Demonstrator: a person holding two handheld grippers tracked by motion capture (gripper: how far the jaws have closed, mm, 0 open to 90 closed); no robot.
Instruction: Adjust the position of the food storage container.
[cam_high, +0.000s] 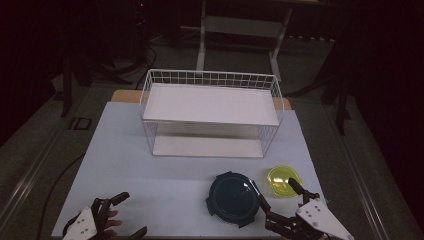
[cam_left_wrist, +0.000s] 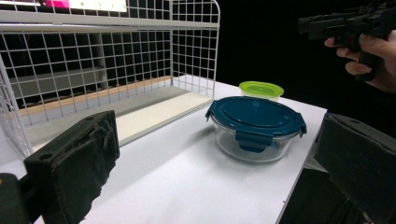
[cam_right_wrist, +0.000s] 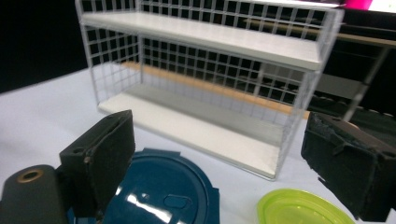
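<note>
Nothing has been shelved yet: the blue tub (cam_high: 233, 198) and green tub (cam_high: 284, 181) remain on the table (cam_high: 150, 190) before the rack (cam_high: 210, 107). Both hand-held grippers, left (cam_high: 127, 215) and right (cam_high: 280, 197), are released, nothing grasped.

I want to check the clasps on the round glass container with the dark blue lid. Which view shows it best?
The left gripper view: the round glass container with the dark blue lid shows whole from the side, front clasp included. The high view gives its lid from above; the right gripper view a cropped lid.
</note>
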